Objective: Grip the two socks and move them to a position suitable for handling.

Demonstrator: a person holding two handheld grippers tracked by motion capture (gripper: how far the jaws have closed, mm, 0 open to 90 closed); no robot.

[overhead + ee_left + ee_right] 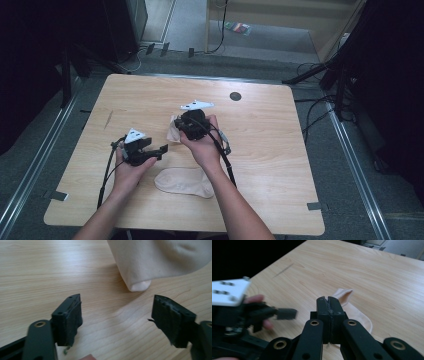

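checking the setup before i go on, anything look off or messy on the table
Nothing looks damaged or spilled. Two cream socks are apart rather than paired: one sock lies flat near the table's front edge, while the other sock hangs crumpled from the shut right hand-held gripper. The left hand-held gripper is open, holding nothing.

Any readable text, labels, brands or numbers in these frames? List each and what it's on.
None readable: no print on the socks, the table or either gripper.
Coloured packet on the floor beyond the table: too small and blurred to tell whether it carries text.
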